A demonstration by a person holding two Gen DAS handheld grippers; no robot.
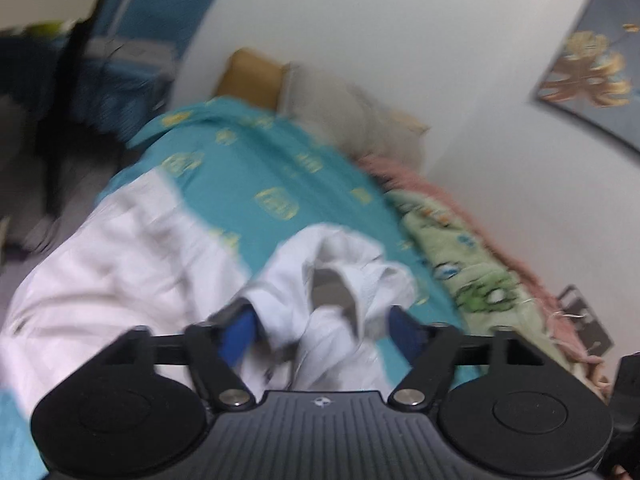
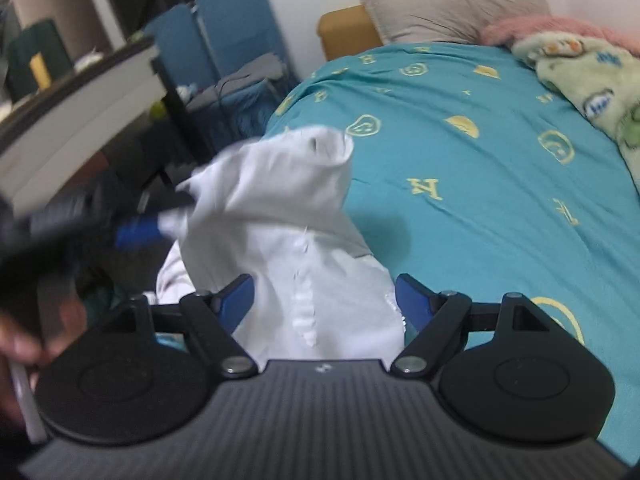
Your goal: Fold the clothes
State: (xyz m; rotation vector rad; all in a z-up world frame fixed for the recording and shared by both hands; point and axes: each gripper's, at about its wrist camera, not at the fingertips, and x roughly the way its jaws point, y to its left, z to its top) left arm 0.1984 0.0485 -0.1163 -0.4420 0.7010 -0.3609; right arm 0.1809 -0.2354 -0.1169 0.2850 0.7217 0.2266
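Here my left gripper (image 1: 322, 326) and right gripper (image 2: 325, 298) gape around the white garment (image 2: 280, 208); only the right view shows its raised end.

Motion blur smears most of the left wrist view: the yellow prints on the teal bedsheet (image 1: 256, 168) are unreadable, and the framed leaf picture (image 1: 592, 76) on the wall is cut by the right edge. The white cotton garment (image 1: 332, 280) bunches between the blue pads (image 1: 238, 334) of the left hand-held gripper (image 1: 322, 330), hiding whether they actually pinch it. In the right wrist view the garment (image 2: 280, 208) covers the gap of the right hand-held gripper (image 2: 325, 298), so its grip cannot be told. The left hand-held gripper (image 2: 136, 232) is a dark blur there.
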